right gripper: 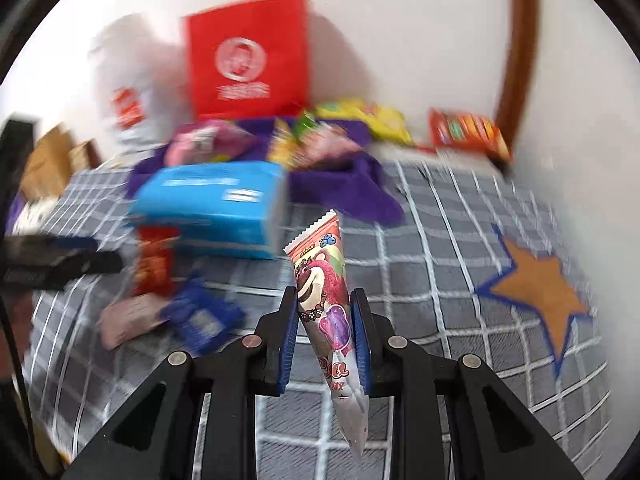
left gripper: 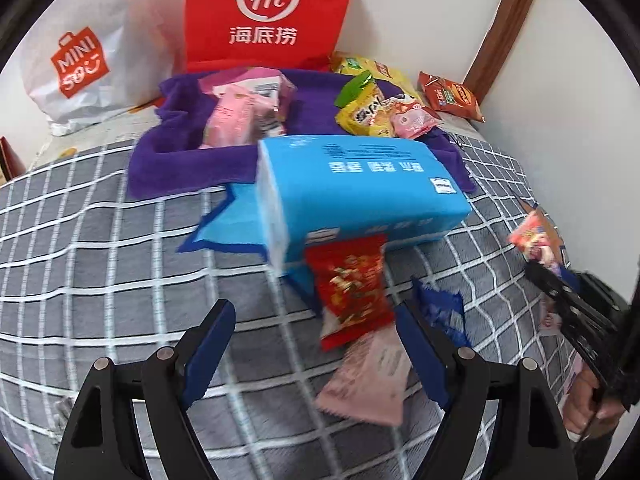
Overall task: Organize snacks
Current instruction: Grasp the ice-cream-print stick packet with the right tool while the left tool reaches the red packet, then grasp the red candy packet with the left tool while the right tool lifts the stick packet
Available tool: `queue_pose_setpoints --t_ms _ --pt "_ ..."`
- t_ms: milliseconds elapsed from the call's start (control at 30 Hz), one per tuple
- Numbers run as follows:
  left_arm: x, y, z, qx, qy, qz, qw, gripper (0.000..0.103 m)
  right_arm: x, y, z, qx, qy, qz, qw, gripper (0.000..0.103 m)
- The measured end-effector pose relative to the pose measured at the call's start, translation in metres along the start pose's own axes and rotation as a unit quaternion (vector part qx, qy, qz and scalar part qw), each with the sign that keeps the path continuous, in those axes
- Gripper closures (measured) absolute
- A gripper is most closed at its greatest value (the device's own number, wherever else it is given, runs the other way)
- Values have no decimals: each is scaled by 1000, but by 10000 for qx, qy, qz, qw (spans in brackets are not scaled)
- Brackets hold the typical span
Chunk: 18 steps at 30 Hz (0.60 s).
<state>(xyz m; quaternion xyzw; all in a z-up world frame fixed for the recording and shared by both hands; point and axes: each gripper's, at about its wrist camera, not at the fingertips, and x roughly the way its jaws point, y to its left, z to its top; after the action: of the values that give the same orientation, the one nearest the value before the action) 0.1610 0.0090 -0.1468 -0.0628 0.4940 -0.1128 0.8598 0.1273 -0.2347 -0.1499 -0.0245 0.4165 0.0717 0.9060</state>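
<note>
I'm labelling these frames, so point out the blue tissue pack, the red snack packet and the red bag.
blue tissue pack [left gripper: 360, 184]: left wrist view, top face.
red snack packet [left gripper: 350, 292]: left wrist view, middle of wrapper.
red bag [left gripper: 268, 12]: left wrist view, front panel.

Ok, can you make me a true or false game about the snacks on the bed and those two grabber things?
1. The right gripper is shut on the pink bear snack packet. True.
2. The left gripper is squeezing the red snack packet. False: its jaws stand open above the packet, which lies on the checked bed cover.
3. The blue tissue pack lies in front of the purple towel. True.
4. The red bag lies flat on the bed. False: it stands upright against the wall.
5. An orange star is on the bed cover. True.
</note>
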Motion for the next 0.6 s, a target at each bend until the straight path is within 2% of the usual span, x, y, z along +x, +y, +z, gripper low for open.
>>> queue_pose_setpoints --t_ms 133,200,267,300,333,367,400,433,533,600 --pt "17 -9 4 -135 -14 -246 9996 23 31 -13 0 227 206 -204 9993 77" --pt "24 -13 5 -149 1 -193 9997 23 40 -14 0 354 256 -290 9986 78" --pt "33 -17 6 -117 33 -31 9999 26 47 -17 1 514 248 -137 9983 78" --pt "38 -17 6 -115 64 44 9999 32 48 -21 -1 551 255 -126 9981 78" --pt "41 -17 7 -125 96 79 9998 42 50 -22 -1 578 254 -130 9979 78" --pt "42 -16 6 -112 35 191 9997 47 53 -22 -2 597 244 -137 9978 78" --pt "40 -15 6 -79 -29 253 9996 61 56 -21 -2 606 239 -156 9978 78" --pt "39 -14 6 -60 -3 253 9997 64 57 -20 -3 604 240 -170 9977 77" --pt "26 0 4 -236 -34 -4 9997 65 63 -16 -2 516 336 -177 9979 76" --pt "13 8 0 -207 -107 75 9997 65 64 -16 -3 510 355 -134 9980 76"
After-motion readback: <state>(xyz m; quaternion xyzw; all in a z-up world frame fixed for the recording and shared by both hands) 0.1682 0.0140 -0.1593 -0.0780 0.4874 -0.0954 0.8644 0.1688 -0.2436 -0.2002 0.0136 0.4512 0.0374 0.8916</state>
